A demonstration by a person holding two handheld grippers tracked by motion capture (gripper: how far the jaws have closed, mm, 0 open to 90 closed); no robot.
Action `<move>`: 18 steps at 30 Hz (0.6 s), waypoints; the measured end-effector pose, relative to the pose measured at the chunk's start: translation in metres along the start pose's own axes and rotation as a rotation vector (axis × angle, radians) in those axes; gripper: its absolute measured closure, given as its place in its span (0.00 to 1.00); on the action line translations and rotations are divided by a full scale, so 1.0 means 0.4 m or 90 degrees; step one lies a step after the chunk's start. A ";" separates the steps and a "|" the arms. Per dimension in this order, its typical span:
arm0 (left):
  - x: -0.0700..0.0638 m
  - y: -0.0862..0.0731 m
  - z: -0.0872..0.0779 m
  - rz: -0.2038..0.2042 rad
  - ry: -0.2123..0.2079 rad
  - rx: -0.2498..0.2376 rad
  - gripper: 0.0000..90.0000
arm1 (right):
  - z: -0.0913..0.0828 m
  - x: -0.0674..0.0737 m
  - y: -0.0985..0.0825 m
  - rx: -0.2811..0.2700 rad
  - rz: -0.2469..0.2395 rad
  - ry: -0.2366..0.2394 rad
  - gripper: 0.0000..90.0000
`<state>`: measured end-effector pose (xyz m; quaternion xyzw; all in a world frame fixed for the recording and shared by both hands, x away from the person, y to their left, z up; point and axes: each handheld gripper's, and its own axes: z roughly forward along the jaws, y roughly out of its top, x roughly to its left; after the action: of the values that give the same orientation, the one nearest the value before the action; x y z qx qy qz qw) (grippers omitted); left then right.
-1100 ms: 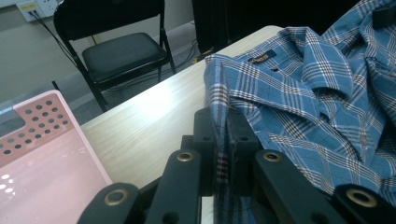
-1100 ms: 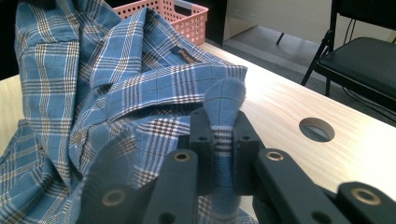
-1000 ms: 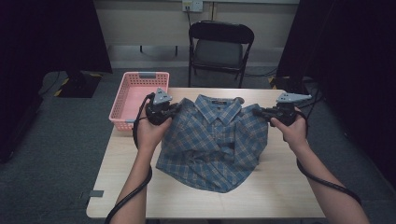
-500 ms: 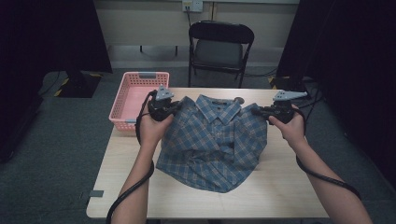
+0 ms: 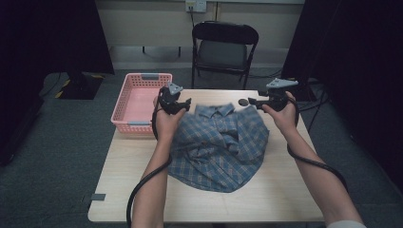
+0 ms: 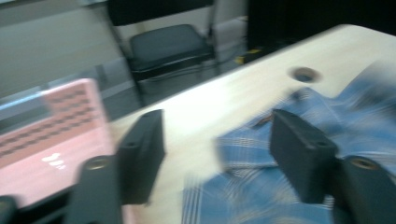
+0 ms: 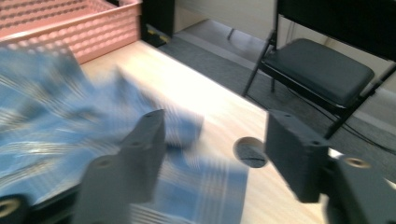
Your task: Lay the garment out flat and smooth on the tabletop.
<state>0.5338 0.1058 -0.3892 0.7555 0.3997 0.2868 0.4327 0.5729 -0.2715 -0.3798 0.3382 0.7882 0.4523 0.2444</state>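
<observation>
A blue plaid shirt (image 5: 218, 142) lies rumpled on the wooden table (image 5: 142, 190), its collar toward the far edge. My left gripper (image 5: 183, 103) hovers over the shirt's left shoulder. Its jaws have just been opening, and in the left gripper view (image 6: 215, 114) they stand apart with nothing pinched and the shirt (image 6: 243, 186) below them. My right gripper (image 5: 254, 101) hovers by the right shoulder. Its jaws have just been opening too. In the right gripper view (image 7: 215, 116) the blurred shirt (image 7: 46, 116) lies under and left of them.
A pink plastic basket (image 5: 140, 76) sits at the table's far left corner. A black folding chair (image 5: 223, 47) stands behind the far edge. A round cable hole (image 5: 243, 101) is in the tabletop near the collar. Cables trail from both grippers.
Both grippers have opened and let go of the shirt's shoulders, which have dropped onto the table. Both hands have shifted a little toward the far edge.
</observation>
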 end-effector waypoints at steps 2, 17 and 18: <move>-0.035 -0.025 -0.019 0.004 -0.048 0.019 0.30 | -0.015 0.031 -0.024 0.007 0.002 0.046 0.30; -0.209 -0.302 -0.187 0.047 -0.182 0.080 0.22 | -0.199 0.160 -0.346 0.108 0.021 0.137 0.25; -0.212 -0.311 -0.186 0.051 -0.180 0.093 0.22 | -0.199 0.165 -0.358 0.118 0.020 0.136 0.25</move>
<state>0.3879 0.1032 -0.4724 0.8333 0.3242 0.1649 0.4164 0.4302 -0.3174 -0.4733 0.3217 0.8427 0.4146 0.1200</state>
